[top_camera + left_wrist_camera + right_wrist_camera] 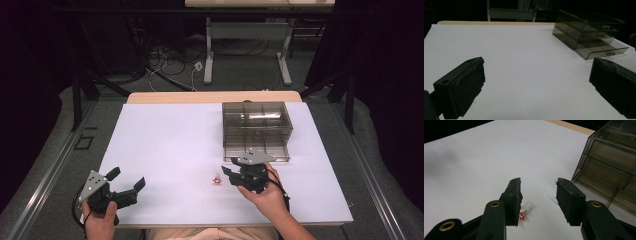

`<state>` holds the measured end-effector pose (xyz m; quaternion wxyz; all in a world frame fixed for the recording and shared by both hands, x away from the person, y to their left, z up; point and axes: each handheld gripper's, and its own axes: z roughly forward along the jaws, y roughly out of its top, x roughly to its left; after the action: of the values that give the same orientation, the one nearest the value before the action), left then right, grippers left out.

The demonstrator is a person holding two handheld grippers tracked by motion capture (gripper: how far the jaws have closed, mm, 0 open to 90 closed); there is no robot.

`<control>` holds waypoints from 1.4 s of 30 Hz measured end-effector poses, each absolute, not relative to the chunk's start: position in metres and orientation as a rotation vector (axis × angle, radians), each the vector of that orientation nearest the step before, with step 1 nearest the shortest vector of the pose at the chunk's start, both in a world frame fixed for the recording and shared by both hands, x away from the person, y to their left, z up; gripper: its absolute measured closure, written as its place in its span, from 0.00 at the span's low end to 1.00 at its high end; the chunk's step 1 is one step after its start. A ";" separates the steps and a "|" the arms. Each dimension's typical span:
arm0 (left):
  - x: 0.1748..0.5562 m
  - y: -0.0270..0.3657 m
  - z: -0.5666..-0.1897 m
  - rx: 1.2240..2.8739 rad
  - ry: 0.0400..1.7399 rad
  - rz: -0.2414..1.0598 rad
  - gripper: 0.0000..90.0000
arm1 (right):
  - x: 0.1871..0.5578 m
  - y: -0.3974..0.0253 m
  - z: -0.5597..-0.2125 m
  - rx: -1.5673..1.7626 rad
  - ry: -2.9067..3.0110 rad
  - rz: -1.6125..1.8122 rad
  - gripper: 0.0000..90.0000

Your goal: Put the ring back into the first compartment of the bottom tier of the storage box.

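Note:
A tiny clear bulb with a red base (216, 178) lies on the white table top (170, 145) near the front middle. My right gripper (226, 173) hovers just right of it, open, jaws pointing left. In the right gripper view the bulb (525, 210) peeks out beside the left jaw, with my right gripper (539, 195) empty. A smoky transparent drawer box (256, 129) stands behind, its lowest drawer (602, 51) pulled out. My left gripper (128, 179) rests open at the front left, and the left gripper view shows my left gripper (536, 72) with bare table between the jaws.
The table's wooden far edge (215, 96) borders grey floor with cables and a desk frame (247, 37). A hand (100, 225) holds the left gripper at the table's front edge.

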<state>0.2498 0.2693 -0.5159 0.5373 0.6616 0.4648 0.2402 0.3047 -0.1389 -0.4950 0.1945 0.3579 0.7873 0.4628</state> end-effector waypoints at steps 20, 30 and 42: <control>0.250 0.270 -0.517 1.571 1.112 0.563 0.00 | 0.315 -0.120 -0.514 0.926 2.371 1.180 0.73; 0.251 0.271 -0.517 1.574 1.114 0.564 0.00 | 0.319 -0.117 -0.520 0.891 2.446 1.106 0.75; 0.251 0.272 -0.517 1.574 1.117 0.563 0.00 | 0.323 -0.114 -0.529 0.872 2.521 1.039 0.78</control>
<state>0.2511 0.2720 -0.5173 0.5360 0.6609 0.4690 0.2365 0.3228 -0.1137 -0.5294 0.1389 0.3017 0.8721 0.3593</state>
